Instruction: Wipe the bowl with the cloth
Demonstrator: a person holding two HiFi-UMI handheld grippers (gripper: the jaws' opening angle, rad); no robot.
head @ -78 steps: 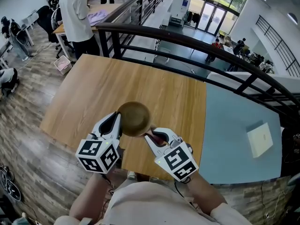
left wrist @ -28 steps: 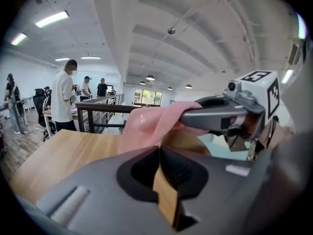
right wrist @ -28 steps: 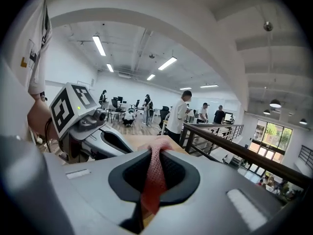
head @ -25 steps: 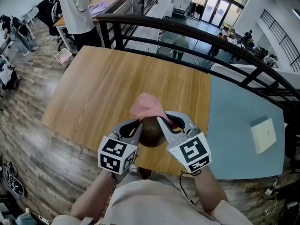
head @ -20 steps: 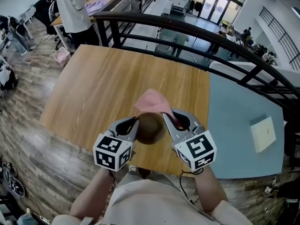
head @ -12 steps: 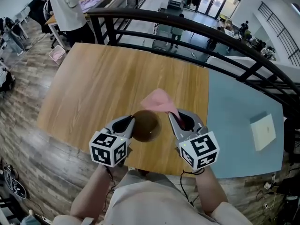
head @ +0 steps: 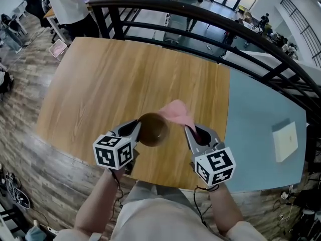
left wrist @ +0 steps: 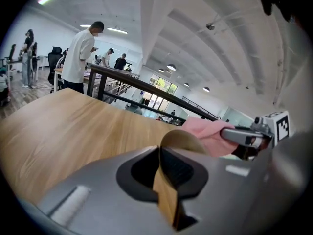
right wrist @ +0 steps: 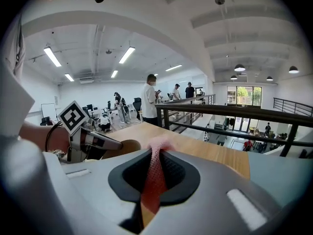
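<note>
A brown wooden bowl (head: 152,129) hangs above the wooden table (head: 100,84), its rim pinched in my left gripper (head: 136,130). The left gripper view shows that thin rim (left wrist: 165,190) clamped edge-on between the jaws. My right gripper (head: 189,129) is shut on a pink cloth (head: 176,112), which bunches up just right of and behind the bowl. In the right gripper view the cloth (right wrist: 152,177) runs as a folded strip through the closed jaws, with the bowl (right wrist: 123,147) and left gripper (right wrist: 93,142) to the left.
A black railing (head: 210,21) runs along the table's far edge. A light blue surface (head: 261,129) adjoins the table on the right, with a pale square pad (head: 286,141) on it. A person (head: 70,1) stands beyond the far left corner.
The cloth has come off the top of the bowl and moved to its right side. The bowl's inside now faces up toward the head camera. Both grippers have spread slightly apart.
</note>
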